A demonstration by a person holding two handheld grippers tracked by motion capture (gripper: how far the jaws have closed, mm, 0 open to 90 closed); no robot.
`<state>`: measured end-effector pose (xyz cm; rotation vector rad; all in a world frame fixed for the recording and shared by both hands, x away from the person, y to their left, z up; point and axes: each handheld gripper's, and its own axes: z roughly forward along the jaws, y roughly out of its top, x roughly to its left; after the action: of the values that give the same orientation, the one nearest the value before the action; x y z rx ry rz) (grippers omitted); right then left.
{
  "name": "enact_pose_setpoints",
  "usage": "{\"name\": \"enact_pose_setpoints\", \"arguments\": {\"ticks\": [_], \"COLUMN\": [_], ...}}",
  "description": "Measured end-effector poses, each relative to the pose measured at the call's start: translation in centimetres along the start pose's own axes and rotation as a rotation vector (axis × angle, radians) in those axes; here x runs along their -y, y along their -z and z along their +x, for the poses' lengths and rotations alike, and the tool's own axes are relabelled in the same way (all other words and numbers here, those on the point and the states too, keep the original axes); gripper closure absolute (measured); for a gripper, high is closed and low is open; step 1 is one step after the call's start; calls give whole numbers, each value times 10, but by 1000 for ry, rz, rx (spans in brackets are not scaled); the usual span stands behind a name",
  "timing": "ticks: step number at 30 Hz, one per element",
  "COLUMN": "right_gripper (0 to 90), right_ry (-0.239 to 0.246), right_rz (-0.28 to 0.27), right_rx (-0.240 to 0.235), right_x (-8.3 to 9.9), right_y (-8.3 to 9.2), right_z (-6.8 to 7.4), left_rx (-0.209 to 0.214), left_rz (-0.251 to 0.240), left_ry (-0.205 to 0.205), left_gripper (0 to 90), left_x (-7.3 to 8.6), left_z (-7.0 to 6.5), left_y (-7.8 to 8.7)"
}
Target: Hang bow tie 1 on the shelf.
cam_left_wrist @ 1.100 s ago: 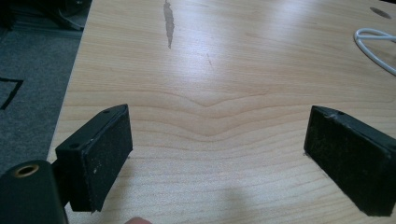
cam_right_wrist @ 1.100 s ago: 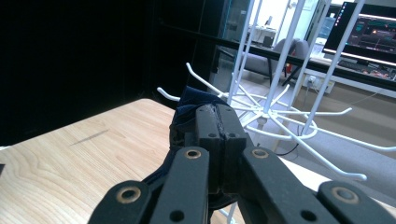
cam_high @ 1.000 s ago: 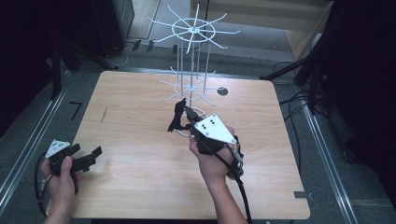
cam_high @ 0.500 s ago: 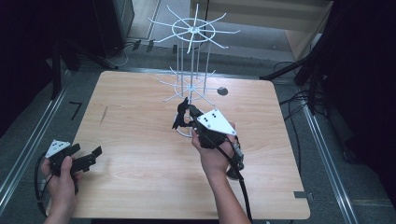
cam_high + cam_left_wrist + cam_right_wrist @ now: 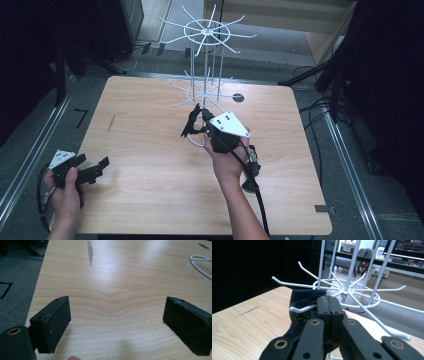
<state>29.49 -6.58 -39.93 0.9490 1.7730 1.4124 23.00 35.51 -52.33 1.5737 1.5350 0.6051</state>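
The right gripper (image 5: 196, 120) is pinched tight on a small dark blue piece of soft cloth (image 5: 303, 305). In the high view the cloth (image 5: 191, 123) hangs at the tip of this gripper, near the middle of the pale wooden table (image 5: 150, 165).

The cloth sits right at the low ring of the white wire rack with thin spoke arms (image 5: 205, 92). In the right gripper view one white wire arm with a turned-up end (image 5: 299, 309) pokes across the front of the cloth, just left of the shut jaws. The arm looks to be touching the cloth, or maybe going through a fold of it; I cannot tell which. This arm runs out from the middle of the rack toward the near left, and the gripper points along much the same line, toward the far side. So I think the next move is to slide the cloth farther onto that arm, toward the rack's middle pole.

The right gripper is the one at the rack. The left gripper (image 5: 92, 170) rests far off at the near left corner, jaws wide apart with nothing between them, only bare wood under its rough black pads (image 5: 58, 323).

The cloth looks thin, floppy and a little shiny. The rack is hard, smooth and skinny, with a second ring of arms up high (image 5: 206, 32).
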Motion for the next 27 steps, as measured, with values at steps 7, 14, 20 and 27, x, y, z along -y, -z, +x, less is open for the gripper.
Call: {"name": "enact_pose_setpoints", "arguments": {"ticks": [7, 14, 20, 27], "right_gripper": [896, 772, 665, 449], "right_ry": [11, 33, 38, 33], "right_rz": [4, 34, 34, 30], "right_rx": [9, -2, 5, -12], "right_x": [2, 10, 16, 19], "right_y": [-7, -10, -12, -8], "right_z": [3, 8, 6, 6], "left_rx": [3, 6, 7, 3], "left_rz": [-3, -7, -3, -7], "left_ry": [-1, 2, -4, -3], "left_gripper": [82, 82, 82, 82], "left_x": [0, 0, -1, -1], "left_z": [0, 1, 1, 1], "left_y": [0, 0, -1, -1]}}
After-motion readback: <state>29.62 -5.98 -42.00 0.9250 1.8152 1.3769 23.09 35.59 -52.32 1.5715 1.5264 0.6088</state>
